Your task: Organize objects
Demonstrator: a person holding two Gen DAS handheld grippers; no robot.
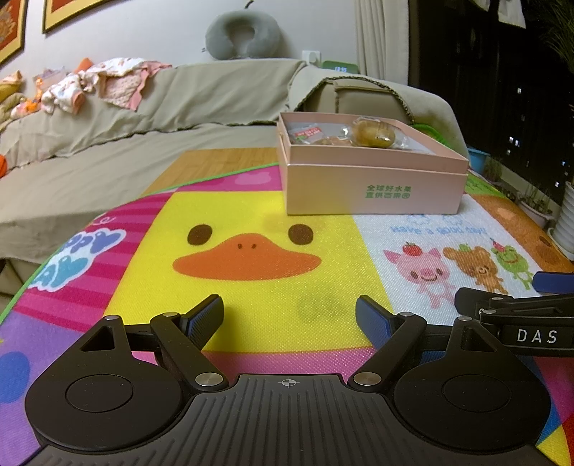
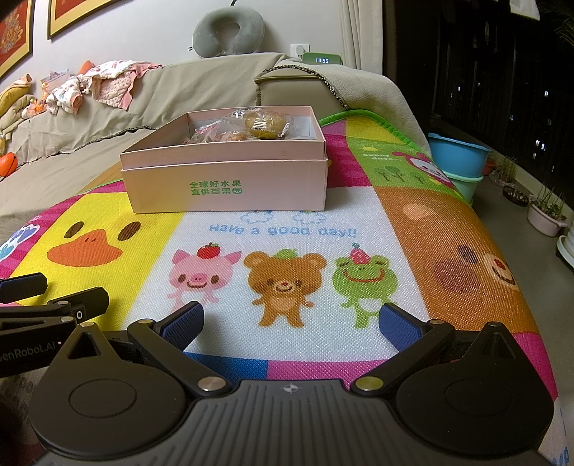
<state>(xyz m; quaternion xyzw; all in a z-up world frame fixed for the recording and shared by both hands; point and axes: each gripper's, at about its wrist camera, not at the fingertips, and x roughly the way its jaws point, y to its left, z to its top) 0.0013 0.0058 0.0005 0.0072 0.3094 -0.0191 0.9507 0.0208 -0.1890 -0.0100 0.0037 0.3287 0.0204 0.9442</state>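
Note:
A pink cardboard box (image 1: 373,186) with green lettering stands on the colourful play mat (image 1: 251,279), far from both grippers. It holds wrapped snacks, among them a round yellow-brown pastry (image 1: 373,134) in clear plastic. In the right wrist view the box (image 2: 226,186) sits ahead to the left, with the pastry (image 2: 267,125) inside. My left gripper (image 1: 290,315) is open and empty, low over the duck picture. My right gripper (image 2: 291,319) is open and empty over the bear picture. The right gripper (image 1: 509,304) shows at the left view's right edge, and the left gripper (image 2: 53,294) at the right view's left edge.
A sofa (image 1: 143,118) under a beige cover runs behind the mat, with baby clothes (image 1: 107,82) and a grey neck pillow (image 1: 242,34) on it. Blue and green tubs (image 2: 459,161) and plant pots (image 2: 545,211) stand to the right of the mat.

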